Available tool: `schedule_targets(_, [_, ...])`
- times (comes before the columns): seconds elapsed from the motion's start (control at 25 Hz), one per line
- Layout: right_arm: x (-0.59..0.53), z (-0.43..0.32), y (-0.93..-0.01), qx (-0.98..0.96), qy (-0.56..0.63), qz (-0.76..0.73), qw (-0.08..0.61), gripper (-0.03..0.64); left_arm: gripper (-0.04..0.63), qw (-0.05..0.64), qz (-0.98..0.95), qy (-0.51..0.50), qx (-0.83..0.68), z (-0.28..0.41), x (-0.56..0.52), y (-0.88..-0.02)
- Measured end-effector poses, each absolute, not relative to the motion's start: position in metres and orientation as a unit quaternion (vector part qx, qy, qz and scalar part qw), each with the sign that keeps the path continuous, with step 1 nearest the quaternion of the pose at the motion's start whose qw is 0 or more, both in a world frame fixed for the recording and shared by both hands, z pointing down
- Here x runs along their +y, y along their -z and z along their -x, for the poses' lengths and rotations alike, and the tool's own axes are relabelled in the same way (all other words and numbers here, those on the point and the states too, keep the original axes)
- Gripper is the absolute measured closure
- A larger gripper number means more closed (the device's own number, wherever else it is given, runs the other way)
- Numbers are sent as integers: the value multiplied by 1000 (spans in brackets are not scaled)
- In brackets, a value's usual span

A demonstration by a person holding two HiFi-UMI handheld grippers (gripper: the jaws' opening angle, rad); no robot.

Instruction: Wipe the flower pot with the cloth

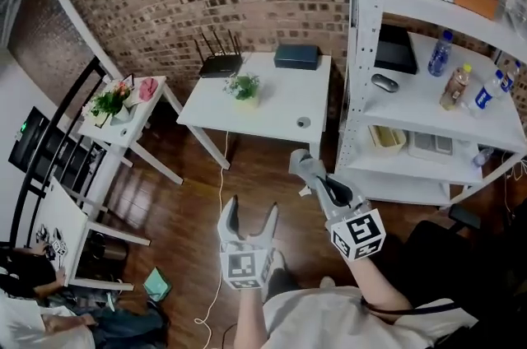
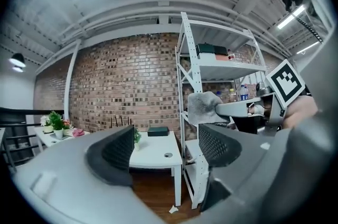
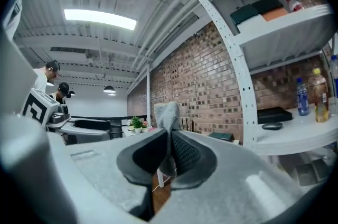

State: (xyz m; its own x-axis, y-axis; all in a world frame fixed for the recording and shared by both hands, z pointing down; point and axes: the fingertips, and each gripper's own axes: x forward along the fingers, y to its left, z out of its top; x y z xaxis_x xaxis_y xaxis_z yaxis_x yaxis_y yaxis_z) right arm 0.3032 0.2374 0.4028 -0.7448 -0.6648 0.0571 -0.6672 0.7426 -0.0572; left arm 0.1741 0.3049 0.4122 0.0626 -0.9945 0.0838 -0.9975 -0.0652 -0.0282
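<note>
A small green plant in a pale flower pot [image 1: 244, 88] stands on the white table [image 1: 280, 104] by the brick wall. A second potted plant [image 1: 111, 104] sits on the side table at the left. My right gripper [image 1: 309, 168] is shut on a grey cloth [image 1: 301, 162], which sticks out past its jaws [image 3: 167, 114]. It is held level over the floor, well short of the table. My left gripper [image 1: 251, 209] hangs beside it with its jaws apart and nothing between them. In the left gripper view the cloth [image 2: 203, 106] shows at the right.
A white shelf rack [image 1: 428, 92] with bottles, a mouse and boxes stands at the right. On the table are a router [image 1: 220, 63], a dark box [image 1: 296, 55] and a small round thing [image 1: 304, 123]. A cable [image 1: 221, 199] runs across the wooden floor. People stand at the lower left.
</note>
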Motion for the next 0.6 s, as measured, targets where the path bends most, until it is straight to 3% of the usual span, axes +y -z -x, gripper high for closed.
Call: schedule_targets(0.6, [155,-135,-395,-927,-8,-375,9,609,210,5,-750,-30,-661,-14,210,-416])
